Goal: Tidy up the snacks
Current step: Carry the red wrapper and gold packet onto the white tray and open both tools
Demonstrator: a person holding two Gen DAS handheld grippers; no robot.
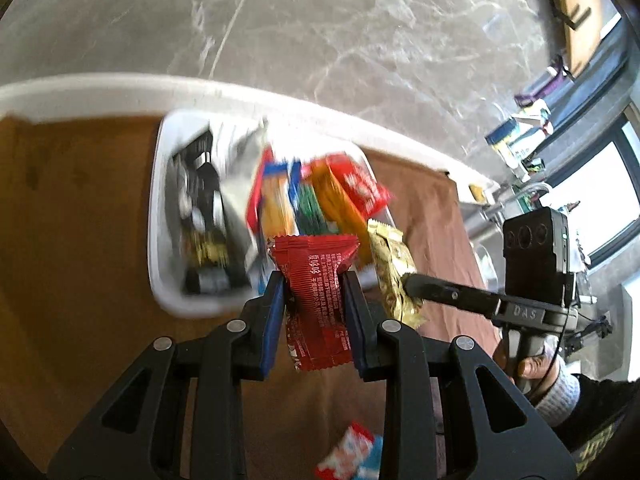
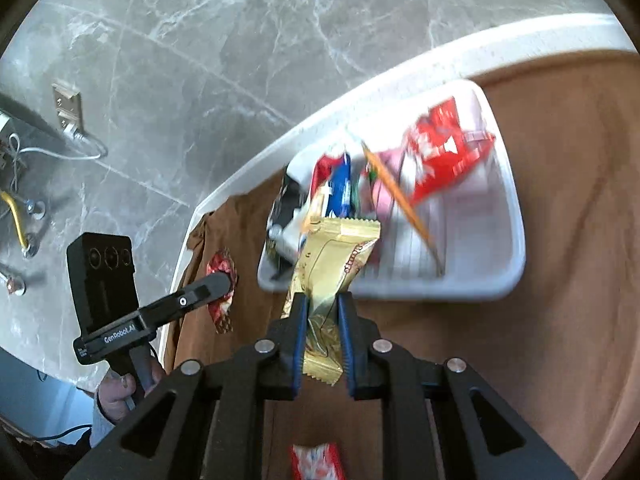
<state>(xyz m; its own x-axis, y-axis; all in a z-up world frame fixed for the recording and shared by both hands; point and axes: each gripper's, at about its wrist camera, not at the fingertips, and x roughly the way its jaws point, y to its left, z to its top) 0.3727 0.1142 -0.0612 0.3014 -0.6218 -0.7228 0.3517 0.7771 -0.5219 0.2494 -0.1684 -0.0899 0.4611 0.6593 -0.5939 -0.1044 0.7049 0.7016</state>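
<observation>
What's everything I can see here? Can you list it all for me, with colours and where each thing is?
white bin: one, white, on the brown cloth, full of mixed snack packets, blurred
red packet: one, red with white print, clamped in the left gripper
gold packet: one, gold, clamped in the right gripper
loose packet: one, red, white and blue, on the cloth below the grippers
brown cloth: one, brown, covering the table
table edge: one, white, beyond the cloth
floor: grey marble tiles
left gripper: one, black with blue pads
right gripper: one, black with blue pads
hand: one, on the right gripper's handle, white cuff
</observation>
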